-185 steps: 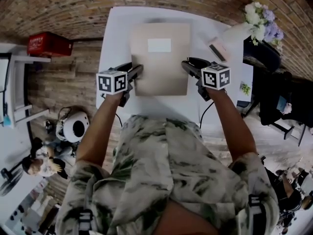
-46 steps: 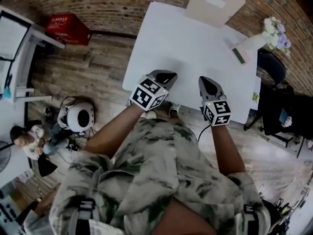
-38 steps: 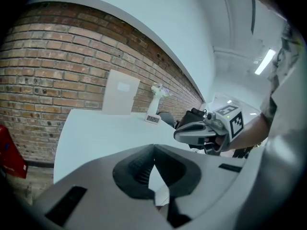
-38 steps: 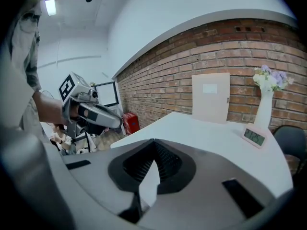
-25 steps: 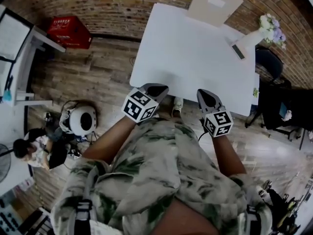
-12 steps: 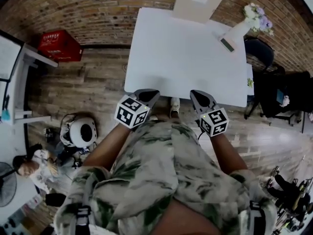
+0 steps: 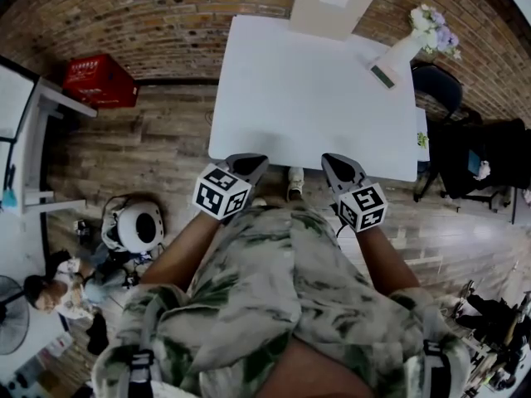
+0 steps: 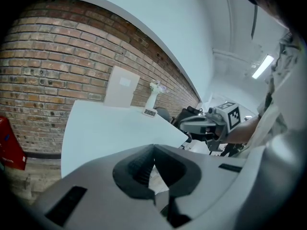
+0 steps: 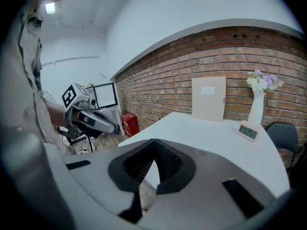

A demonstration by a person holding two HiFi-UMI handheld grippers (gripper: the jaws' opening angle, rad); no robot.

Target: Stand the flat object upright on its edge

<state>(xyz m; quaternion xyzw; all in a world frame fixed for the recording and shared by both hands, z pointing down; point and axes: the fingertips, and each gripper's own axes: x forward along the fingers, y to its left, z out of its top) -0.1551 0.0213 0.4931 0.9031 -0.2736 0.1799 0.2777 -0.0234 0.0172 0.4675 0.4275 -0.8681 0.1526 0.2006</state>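
The flat beige board (image 7: 332,5) with a white label stands upright on its edge at the far side of the white table (image 7: 307,98), leaning against the brick wall. It also shows in the left gripper view (image 8: 121,86) and the right gripper view (image 9: 208,98). My left gripper (image 7: 251,163) and right gripper (image 7: 334,164) hover at the table's near edge, far from the board. Both are shut with nothing between the jaws. The jaws meet at the tips in the left gripper view (image 8: 153,147) and the right gripper view (image 9: 153,142).
A white vase of flowers (image 7: 411,40) and a small digital clock (image 7: 382,75) stand at the table's far right corner. A red crate (image 7: 98,80) and a white round device (image 7: 133,226) sit on the wooden floor at left. A dark chair (image 7: 465,152) stands at right.
Early on both grippers held the board flat on the table; it now stands against the wall. Over the last second the view shifted a little, and both grippers stayed shut at the near edge.
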